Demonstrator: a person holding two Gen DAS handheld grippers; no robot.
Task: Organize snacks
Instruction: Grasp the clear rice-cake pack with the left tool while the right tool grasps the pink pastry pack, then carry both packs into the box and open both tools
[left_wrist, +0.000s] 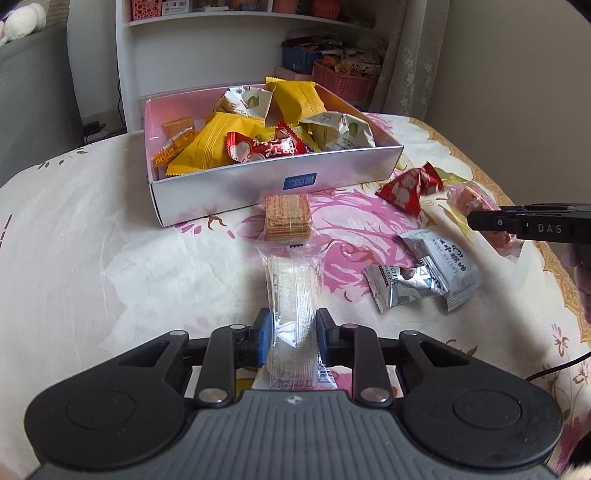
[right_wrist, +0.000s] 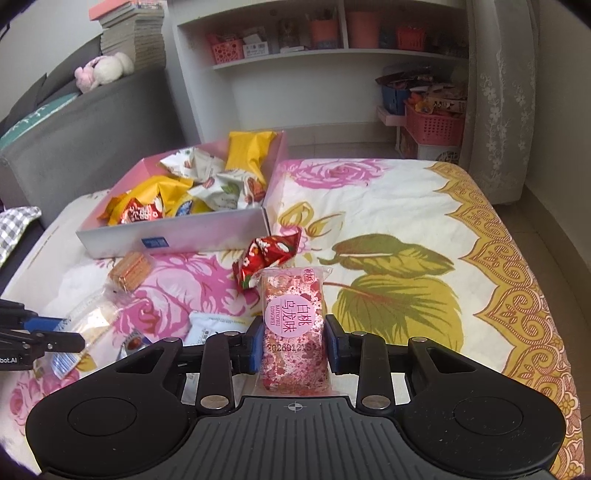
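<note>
Left wrist view: left hand-held gripper (left_wrist: 291, 328) clamped on the clear tail of a cracker packet (left_wrist: 289, 254), pads pressing the film from both sides, crackers bunched at the far end just short of the snack box (left_wrist: 280, 184). Gripped by the empty wrapper probably because the flat film pinches easily and spares the crackers. Straight ahead, box open-topped and already part full, so presumably the drop-off spot. Ahead and to the right on the floral-cloth bench (left_wrist: 92, 240): one red triangular packet (left_wrist: 408, 186), two silver packets (left_wrist: 428, 275) overlapping. Farther right, right hand-held gripper (left_wrist: 480, 220) reaching in from the edge, closed on a pink bar.

Right wrist view: right hand-held gripper (right_wrist: 293, 341) clamped on the pink snack bar (right_wrist: 293, 325) across its width, label facing up, bar pointing forward; held at mid-body, likely for balance in carrying. Just beyond its tip, the same red packet; ahead-left, the box. Far left, the other gripper with the cracker packet.

Count: two grippers, each with one snack; three loose packets on the bench; one box, several yellow, several white-green and at least one red packet inside, exact tally hidden by overlap.
</note>
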